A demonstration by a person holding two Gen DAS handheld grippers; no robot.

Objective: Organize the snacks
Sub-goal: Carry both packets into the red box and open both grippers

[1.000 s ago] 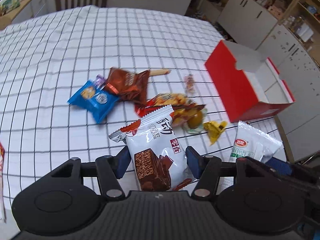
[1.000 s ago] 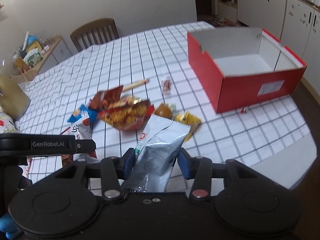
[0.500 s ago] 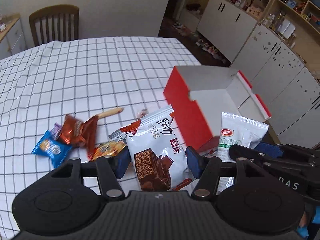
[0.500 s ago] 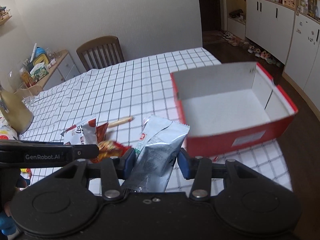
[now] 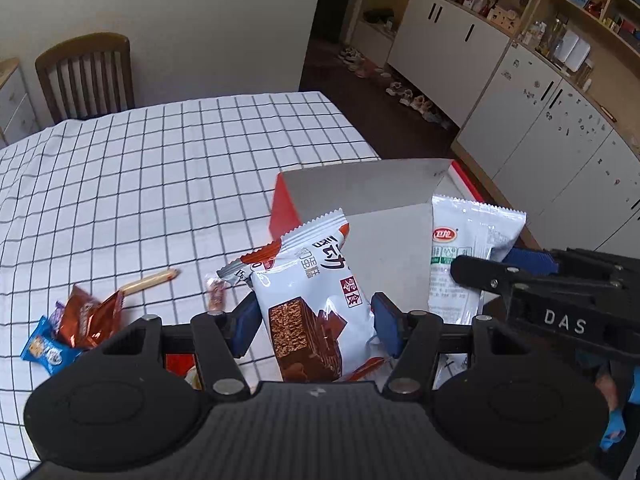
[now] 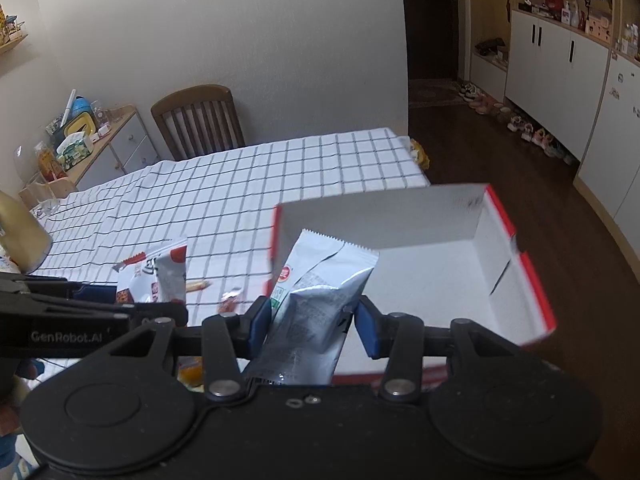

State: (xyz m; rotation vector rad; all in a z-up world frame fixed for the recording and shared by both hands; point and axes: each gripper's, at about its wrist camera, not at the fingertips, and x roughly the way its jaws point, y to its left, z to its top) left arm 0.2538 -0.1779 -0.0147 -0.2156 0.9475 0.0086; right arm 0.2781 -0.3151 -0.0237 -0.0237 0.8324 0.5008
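Note:
My left gripper point(image 5: 316, 324) is shut on a white chocolate wafer packet point(image 5: 316, 284) and holds it above the table, beside the red box point(image 5: 360, 196). My right gripper point(image 6: 308, 326) is shut on a silver-white snack packet point(image 6: 316, 300) and holds it over the open red box point(image 6: 440, 264), which has a white inside. That packet also shows in the left wrist view point(image 5: 464, 252), as does the right gripper point(image 5: 532, 280). The left gripper and its wafer packet point(image 6: 156, 276) show at the left of the right wrist view.
On the checked tablecloth point(image 5: 140, 184) lie a brown packet point(image 5: 88, 316), a blue packet point(image 5: 44, 350), a biscuit stick point(image 5: 150, 280) and a small candy point(image 5: 216, 294). A wooden chair point(image 6: 198, 122) stands at the far side. Cabinets point(image 5: 460, 48) line the right wall.
Both grippers have risen and moved right toward the red box, each still holding its packet. The right packet now hangs over the box opening.

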